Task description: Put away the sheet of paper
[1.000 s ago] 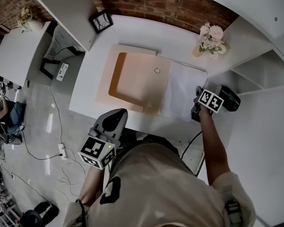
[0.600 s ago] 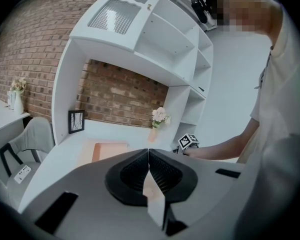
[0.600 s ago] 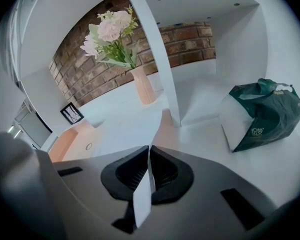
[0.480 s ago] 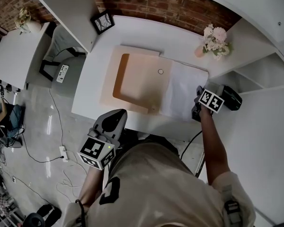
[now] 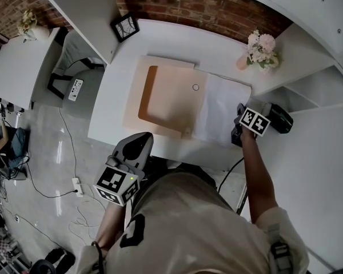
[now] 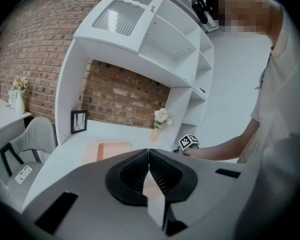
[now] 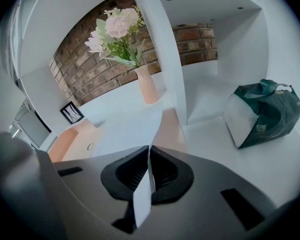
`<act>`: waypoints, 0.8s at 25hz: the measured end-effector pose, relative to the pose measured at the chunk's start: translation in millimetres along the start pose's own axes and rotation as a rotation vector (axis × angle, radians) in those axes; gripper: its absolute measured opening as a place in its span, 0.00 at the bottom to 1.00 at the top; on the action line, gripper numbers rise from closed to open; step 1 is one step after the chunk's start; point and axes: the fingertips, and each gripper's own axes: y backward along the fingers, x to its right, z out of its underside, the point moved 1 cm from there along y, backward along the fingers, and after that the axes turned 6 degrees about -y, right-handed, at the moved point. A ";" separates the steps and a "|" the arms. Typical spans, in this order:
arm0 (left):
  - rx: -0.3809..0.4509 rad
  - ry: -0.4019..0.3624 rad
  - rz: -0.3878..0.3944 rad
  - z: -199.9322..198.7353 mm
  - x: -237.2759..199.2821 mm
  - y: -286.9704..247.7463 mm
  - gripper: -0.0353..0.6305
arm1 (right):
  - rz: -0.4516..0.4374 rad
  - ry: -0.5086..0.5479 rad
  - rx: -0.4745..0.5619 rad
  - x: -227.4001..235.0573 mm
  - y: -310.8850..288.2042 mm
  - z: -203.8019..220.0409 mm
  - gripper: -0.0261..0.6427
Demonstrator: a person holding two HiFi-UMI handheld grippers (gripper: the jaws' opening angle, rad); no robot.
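Sheet of paper (image 5: 220, 110): lies flat on the white desk (image 5: 177, 44), its left edge against the right side of an open peach folder (image 5: 171, 101). I cannot tell which overlaps the other.

Right gripper (image 5: 238, 127): at the sheet's right edge, jaws pressed together. The right gripper view shows a white strip running in between them, so I read it as pinching the paper's edge. Likely reason: an edge grip lets the sheet be lifted or slid toward the folder without creasing its middle.

Left gripper (image 5: 138, 144): held off the desk at its near side, jaws together. Nothing seems to be caught in them. It looks parked, perhaps ready to steady or open the folder.

Surroundings: vase of flowers (image 5: 258, 47) at the back right, picture frame (image 5: 124, 26) at the back left. Both are well apart from the sheet.

Versus one second ago:
- The desk, folder and vase all sit slightly further right in the head view. That fits a shift of the camera.
- Sheet and folder keep the same relation.
- Both grippers hold the same posts.
- No lift has begun.
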 end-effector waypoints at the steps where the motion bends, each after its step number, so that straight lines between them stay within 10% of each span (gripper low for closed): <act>1: 0.000 0.001 0.000 0.6 -0.2 0.3 0.08 | 0.000 0.000 0.000 0.0 0.0 0.4 0.08; 20: 0.019 0.013 -0.021 0.0 -7.4 5.2 0.08 | -0.012 0.006 -0.015 -13.6 -5.5 1.1 0.08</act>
